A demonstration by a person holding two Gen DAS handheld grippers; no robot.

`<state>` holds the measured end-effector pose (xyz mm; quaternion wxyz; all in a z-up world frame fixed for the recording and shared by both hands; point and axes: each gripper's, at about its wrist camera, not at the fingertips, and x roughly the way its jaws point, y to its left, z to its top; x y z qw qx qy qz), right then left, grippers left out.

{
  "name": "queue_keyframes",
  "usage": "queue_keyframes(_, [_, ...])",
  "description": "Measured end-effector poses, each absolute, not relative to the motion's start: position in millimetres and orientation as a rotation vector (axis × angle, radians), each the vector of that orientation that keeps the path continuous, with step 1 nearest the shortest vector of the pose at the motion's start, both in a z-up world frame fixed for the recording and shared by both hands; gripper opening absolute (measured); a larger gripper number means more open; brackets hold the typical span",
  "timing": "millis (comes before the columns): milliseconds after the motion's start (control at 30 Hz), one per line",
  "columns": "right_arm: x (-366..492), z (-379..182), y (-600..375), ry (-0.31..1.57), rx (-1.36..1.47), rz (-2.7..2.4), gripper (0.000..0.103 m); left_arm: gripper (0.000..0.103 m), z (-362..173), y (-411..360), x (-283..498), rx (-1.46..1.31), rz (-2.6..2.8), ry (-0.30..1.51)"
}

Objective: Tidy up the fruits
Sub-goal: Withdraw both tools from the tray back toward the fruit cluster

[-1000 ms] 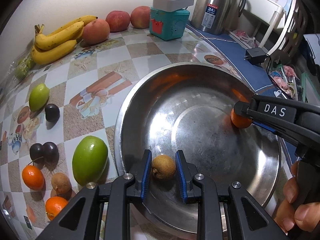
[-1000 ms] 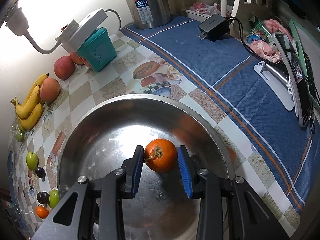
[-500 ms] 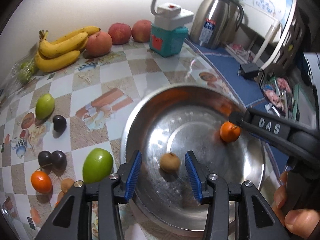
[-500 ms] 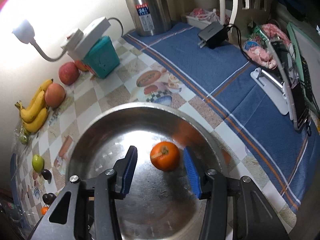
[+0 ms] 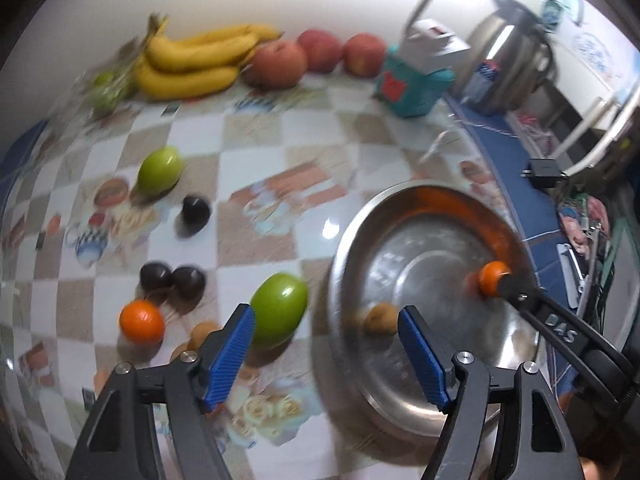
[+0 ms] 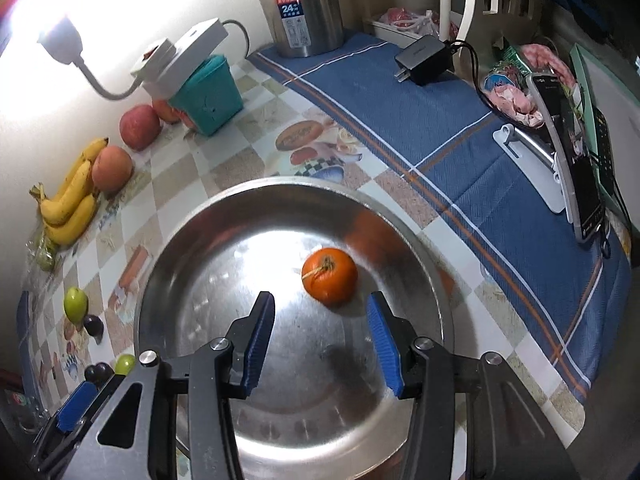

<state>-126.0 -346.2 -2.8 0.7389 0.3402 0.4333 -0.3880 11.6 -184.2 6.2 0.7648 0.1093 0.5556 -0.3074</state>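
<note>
A steel bowl (image 5: pixel 352 248) (image 6: pixel 192 240) holds a small brown fruit (image 5: pixel 380 319) and an orange (image 5: pixel 493 277) (image 6: pixel 329 271). My left gripper (image 5: pixel 326 354) is open and empty, above the bowl's left rim. My right gripper (image 6: pixel 320 340) is open and empty, just short of the orange; its arm shows in the left wrist view (image 5: pixel 560 328). On the checked cloth left of the bowl lie a large green fruit (image 5: pixel 279 310), an orange (image 5: pixel 141 321), dark plums (image 5: pixel 173 279), a brown fruit (image 5: pixel 202 334) and a smaller green fruit (image 5: pixel 160 171).
Bananas (image 5: pixel 192 62) and three apples (image 5: pixel 276 64) lie by the back wall. A teal box (image 6: pixel 208 94) with a white adapter, a steel kettle (image 6: pixel 302 4), a black charger (image 6: pixel 424 60) and a phone on a stand (image 6: pixel 568 160) stand behind and right of the bowl.
Both grippers opened, let go of their fruit in the bowl and drew back. The left gripper swung left toward the loose fruit; its view is blurred by motion.
</note>
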Motion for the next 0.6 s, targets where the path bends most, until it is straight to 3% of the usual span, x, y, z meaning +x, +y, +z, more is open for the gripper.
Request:
queue_keyframes(167, [-118,-1,-334,0.972,0.698,-0.83,0.049,0.08,3,-169,18,0.226,-0.605,1.247])
queue_keyframes(233, [-113,-3,-330,0.991,0.68,-0.817,0.054,0.081,4,-164,19,0.212,-0.592,1.256])
queue_keyframes(300, [-109,-6,-327,1.011,0.668,-0.809,0.055,0.091,4,-161,22,0.2,-0.577,1.264])
queue_keyframes(400, [-105,-8,-325,1.034,0.652,-0.805,0.055,0.096,3,-157,23,0.191,-0.554,1.279])
queue_keyframes(467, [-104,-10,-324,1.043,0.64,-0.813,0.064,0.101,1,-157,25,0.189,-0.545,1.286])
queue_keyframes(500, [-103,-10,-324,1.046,0.633,-0.818,0.074,0.103,1,-155,26,0.187,-0.538,1.286])
queue_keyframes(600, [-102,-11,-322,1.051,0.617,-0.813,0.078,0.103,0,-154,27,0.193,-0.525,1.282])
